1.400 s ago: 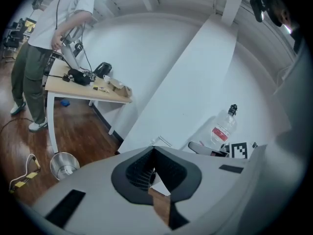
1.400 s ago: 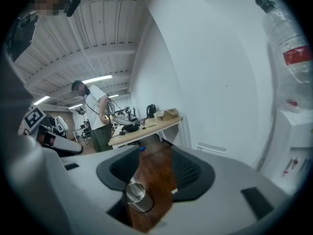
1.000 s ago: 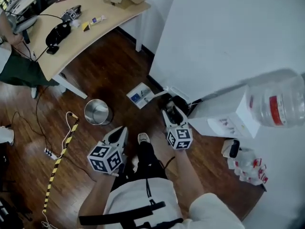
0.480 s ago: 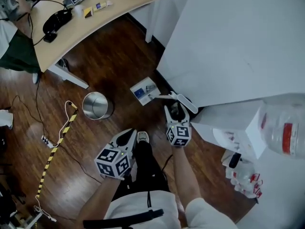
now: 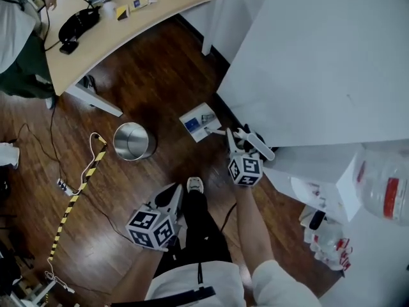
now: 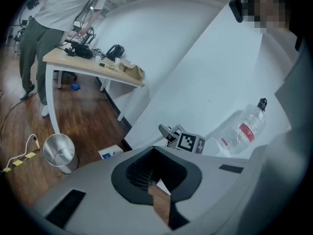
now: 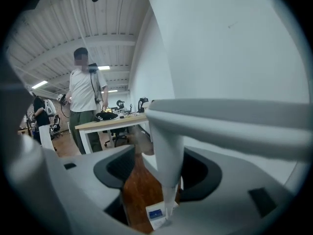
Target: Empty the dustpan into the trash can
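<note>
Right gripper (image 5: 238, 139) jaws, just opening, straddle the dustpan handle (image 5: 259, 147) unclamped; a skewed grip could spill contents before the nearby trash can (image 5: 132, 141). Left gripper (image 5: 174, 192) jaws together, empty.

1 dustpan (image 5: 198, 121), 1 trash can (image 5: 132, 141) & 2 tools (image 5: 174, 194) (image 5: 238, 136).

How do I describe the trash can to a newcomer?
From the light wooden desk at the head view's top left, drop to the dark wood floor below its white leg: a small round shiny metal trash can stands there. It's the only open-topped cylinder, left of the flat white blue-labelled dustpan.
</note>
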`<state>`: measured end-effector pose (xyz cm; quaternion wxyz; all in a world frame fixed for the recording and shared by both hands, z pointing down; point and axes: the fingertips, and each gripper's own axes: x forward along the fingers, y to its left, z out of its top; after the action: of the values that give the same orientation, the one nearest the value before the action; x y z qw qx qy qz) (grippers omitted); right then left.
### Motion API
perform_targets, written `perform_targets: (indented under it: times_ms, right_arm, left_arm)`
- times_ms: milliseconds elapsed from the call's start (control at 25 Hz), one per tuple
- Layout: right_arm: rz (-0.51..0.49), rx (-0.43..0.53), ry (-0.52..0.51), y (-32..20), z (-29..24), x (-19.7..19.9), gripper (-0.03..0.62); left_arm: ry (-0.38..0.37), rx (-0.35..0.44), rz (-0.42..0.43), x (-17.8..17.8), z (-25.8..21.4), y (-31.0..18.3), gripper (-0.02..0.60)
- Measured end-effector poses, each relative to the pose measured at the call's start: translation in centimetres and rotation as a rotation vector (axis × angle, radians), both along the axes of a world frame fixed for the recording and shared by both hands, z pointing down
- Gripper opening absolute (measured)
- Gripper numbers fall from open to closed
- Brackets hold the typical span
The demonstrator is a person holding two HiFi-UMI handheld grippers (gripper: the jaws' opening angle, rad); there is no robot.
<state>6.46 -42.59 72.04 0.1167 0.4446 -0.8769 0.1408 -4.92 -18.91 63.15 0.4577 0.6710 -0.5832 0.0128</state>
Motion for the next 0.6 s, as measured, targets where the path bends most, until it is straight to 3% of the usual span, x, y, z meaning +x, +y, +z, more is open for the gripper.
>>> perform_targets:
  times_ms: [200,600]
  right_arm:
    - [-0.031,0.012,0.030,-0.9,-0.3,-1.2,0.207]
    - [-0.096,0.023,0.067,-3.2,-1.3,-2.7,0.193]
  left_arm:
    - [0.019,-0.012,-0.037,-0.8,0.5,0.6,-0.011]
    - [0.023,0.000,-0.103,-2.4,0.1,0.4,-0.011]
